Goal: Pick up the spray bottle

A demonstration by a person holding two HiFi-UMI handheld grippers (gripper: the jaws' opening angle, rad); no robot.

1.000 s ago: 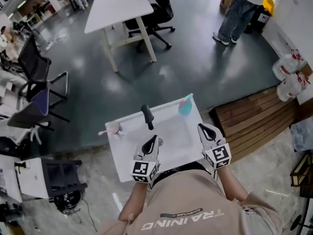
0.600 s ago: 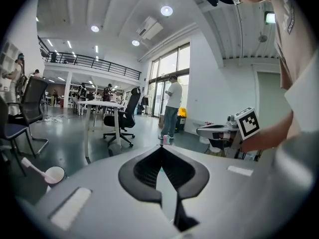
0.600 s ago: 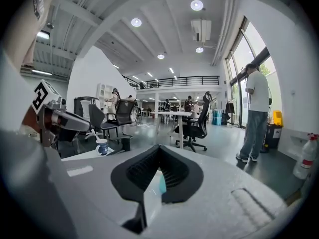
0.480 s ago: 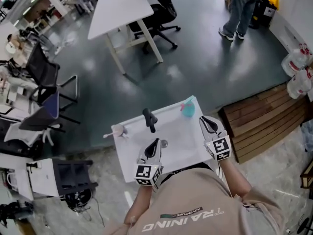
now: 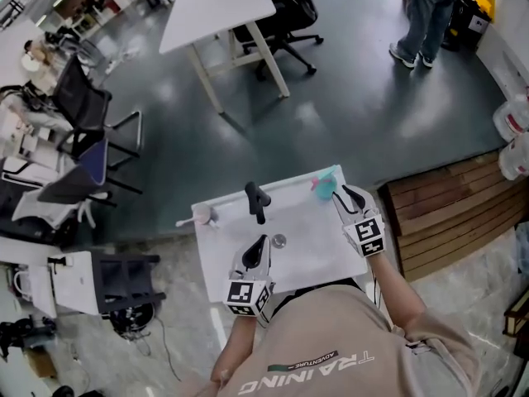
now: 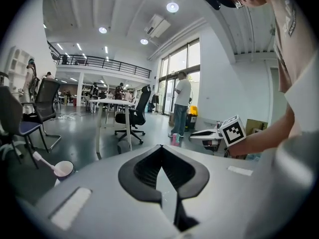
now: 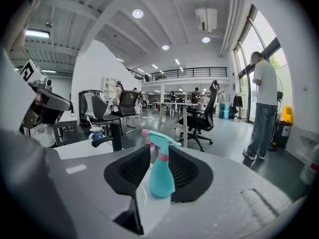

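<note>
A teal spray bottle [image 5: 324, 185] with a pink collar stands upright at the far right corner of the small white table [image 5: 310, 259]. My right gripper [image 5: 342, 195] is right beside it. Its jaws are opening. In the right gripper view the spray bottle [image 7: 162, 176] shows in the gap of the right gripper [image 7: 158, 148], and the pads do not press on it. My left gripper [image 5: 258, 246] hovers over the table's near middle, shut and empty. In the left gripper view the left gripper [image 6: 160, 151] has its tips together.
A black upright handle [image 5: 256, 201] stands at the table's far middle, a cup with a stick [image 5: 207, 217] at the far left corner, and a small round metal piece [image 5: 279, 241] near the left gripper. A wooden platform [image 5: 446, 213] lies to the right. Office chairs and a white desk [image 5: 219, 7] stand beyond.
My right gripper has moved forward and down along the table's right side to the spray bottle, and its jaws have parted. The left gripper has stayed where it was.
</note>
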